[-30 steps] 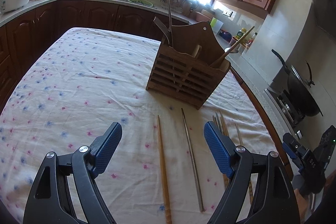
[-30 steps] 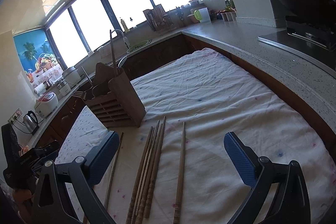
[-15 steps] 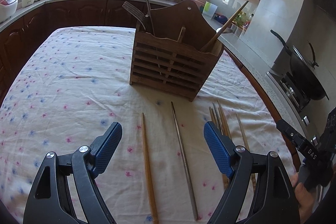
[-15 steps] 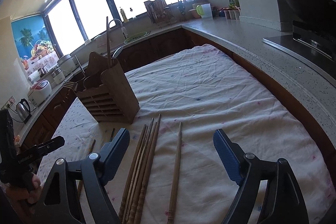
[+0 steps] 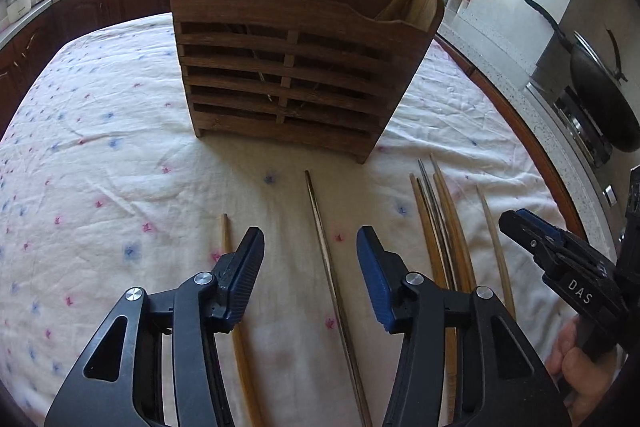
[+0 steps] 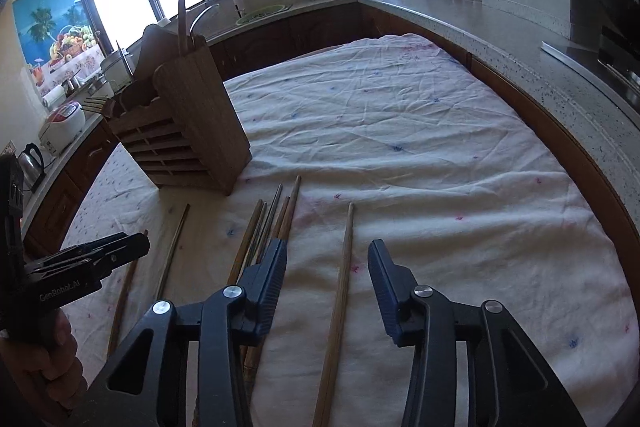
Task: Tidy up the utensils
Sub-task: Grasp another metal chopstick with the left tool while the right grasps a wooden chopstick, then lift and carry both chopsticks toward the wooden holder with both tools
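My left gripper [image 5: 310, 247] jaws stand open astride a metal chopstick [image 5: 326, 259] lying on the worktop; my right gripper [image 6: 327, 263] jaws, also open, straddle a wooden chopstick [image 6: 340, 291].

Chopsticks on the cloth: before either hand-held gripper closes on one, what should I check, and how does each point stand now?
1. Left hand-held gripper open: ok.
2. One stick only between its fingers: ok, the metal chopstick runs between them; a wooden chopstick lies just outside the left finger.
3. Right hand-held gripper open: ok.
4. It straddles a single chopstick: ok, but its left finger sits over the bundle.
5. Fingers low enough to grip: cannot tell.
6. Holder upright, with room: upright ok; room cannot tell.
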The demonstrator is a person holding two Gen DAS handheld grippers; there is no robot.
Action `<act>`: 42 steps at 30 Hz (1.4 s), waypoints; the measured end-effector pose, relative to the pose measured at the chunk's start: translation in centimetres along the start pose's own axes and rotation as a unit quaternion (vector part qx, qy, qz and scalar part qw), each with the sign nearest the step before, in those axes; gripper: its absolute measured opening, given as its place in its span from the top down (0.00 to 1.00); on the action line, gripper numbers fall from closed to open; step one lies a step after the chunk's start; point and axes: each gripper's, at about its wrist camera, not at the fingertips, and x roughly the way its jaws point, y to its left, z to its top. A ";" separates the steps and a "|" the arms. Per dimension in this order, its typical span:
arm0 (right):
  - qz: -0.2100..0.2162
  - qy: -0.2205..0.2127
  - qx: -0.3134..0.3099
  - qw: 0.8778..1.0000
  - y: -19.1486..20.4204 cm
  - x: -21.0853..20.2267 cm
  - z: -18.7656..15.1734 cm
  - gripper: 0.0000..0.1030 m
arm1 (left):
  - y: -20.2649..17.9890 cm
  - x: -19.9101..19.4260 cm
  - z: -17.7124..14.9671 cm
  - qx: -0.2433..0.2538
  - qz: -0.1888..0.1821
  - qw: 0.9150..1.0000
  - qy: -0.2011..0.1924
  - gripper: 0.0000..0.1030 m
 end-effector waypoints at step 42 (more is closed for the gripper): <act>0.058 -0.097 -0.019 0.993 3.5 -9.5 3.5 0.95 | 3.2 -13.4 0.4 -0.034 -0.100 0.988 -0.115 0.96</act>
